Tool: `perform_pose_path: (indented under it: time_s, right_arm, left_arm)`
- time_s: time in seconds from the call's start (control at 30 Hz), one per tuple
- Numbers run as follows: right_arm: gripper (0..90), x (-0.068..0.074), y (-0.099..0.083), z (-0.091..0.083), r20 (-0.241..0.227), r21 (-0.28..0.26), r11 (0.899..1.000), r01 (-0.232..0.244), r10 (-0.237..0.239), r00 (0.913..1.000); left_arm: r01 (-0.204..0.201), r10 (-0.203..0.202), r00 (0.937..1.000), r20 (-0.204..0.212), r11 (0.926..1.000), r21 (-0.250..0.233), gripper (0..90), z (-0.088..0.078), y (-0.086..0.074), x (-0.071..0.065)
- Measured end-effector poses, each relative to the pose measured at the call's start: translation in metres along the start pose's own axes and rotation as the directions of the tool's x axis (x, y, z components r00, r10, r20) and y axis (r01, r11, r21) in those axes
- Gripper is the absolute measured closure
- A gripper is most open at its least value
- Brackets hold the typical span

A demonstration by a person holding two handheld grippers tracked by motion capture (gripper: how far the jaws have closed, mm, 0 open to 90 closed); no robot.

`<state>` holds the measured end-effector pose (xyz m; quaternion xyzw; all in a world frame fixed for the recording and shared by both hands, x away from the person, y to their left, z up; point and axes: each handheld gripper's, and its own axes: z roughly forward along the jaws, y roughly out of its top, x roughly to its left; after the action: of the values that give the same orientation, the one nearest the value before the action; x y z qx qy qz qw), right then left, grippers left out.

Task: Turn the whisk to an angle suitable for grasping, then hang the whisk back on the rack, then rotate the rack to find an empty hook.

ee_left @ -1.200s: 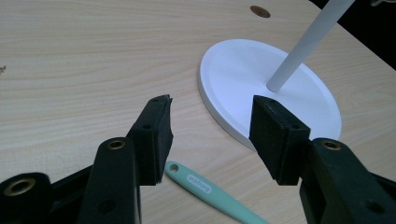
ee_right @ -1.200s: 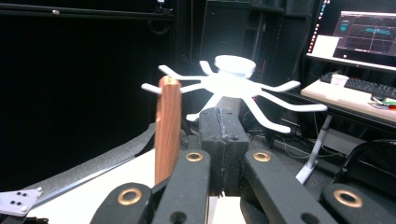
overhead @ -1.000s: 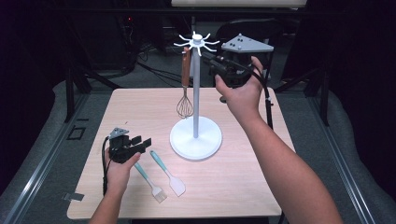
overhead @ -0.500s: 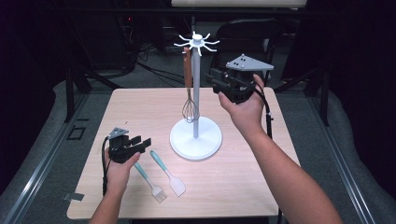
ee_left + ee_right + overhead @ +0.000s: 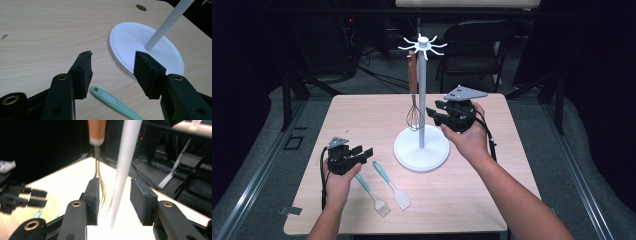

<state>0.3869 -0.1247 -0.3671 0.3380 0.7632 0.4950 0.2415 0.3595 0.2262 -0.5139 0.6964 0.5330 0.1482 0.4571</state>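
High view: pale wooden table (image 5: 492,200) stands in a dark room.

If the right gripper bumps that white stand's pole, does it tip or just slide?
Probably slides or rocks rather than tips: the white stand sits on a broad round base, flat on the table. Its pole is tall and thin, so a high push gives leverage. The hanging whisk would likely swing.
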Motion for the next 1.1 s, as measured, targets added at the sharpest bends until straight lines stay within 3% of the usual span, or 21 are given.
perform_pose_path:
  time_s: [0.17,0.4,0.5,0.8,1.1]
  right_arm:
    - [56.6,0.007,-0.022,0.012,-0.031,0.073,0.997,-0.003,0.006,0.9995]
    - [51.4,0.016,-0.052,0.028,-0.059,0.135,0.991,-0.007,0.015,0.9981]
    - [50.7,0.020,-0.066,0.035,-0.051,0.180,0.984,0.008,0.001,0.9987]
    - [55.9,0.037,-0.104,0.056,-0.081,0.289,0.957,-0.018,0.043,0.9958]
    - [55.3,0.060,-0.122,0.074,-0.120,0.331,0.943,-0.020,0.063,0.9908]
  left_arm:
    - [-0.003,0.003,1.0000,0.003,1.0000,0.001,48.4,0.000,0.000,0.000]
    - [-0.001,0.001,1.0000,-0.002,1.0000,-0.002,48.4,-0.002,-0.001,0.000]
    - [0.001,-0.001,1.0000,-0.004,1.0000,0.001,48.4,-0.003,-0.001,0.001]
    - [0.000,0.000,1.0000,-0.001,1.0000,-0.006,48.4,-0.001,-0.001,0.000]
    - [0.001,-0.001,1.0000,0.002,0.9999,-0.012,48.4,-0.003,0.000,0.000]
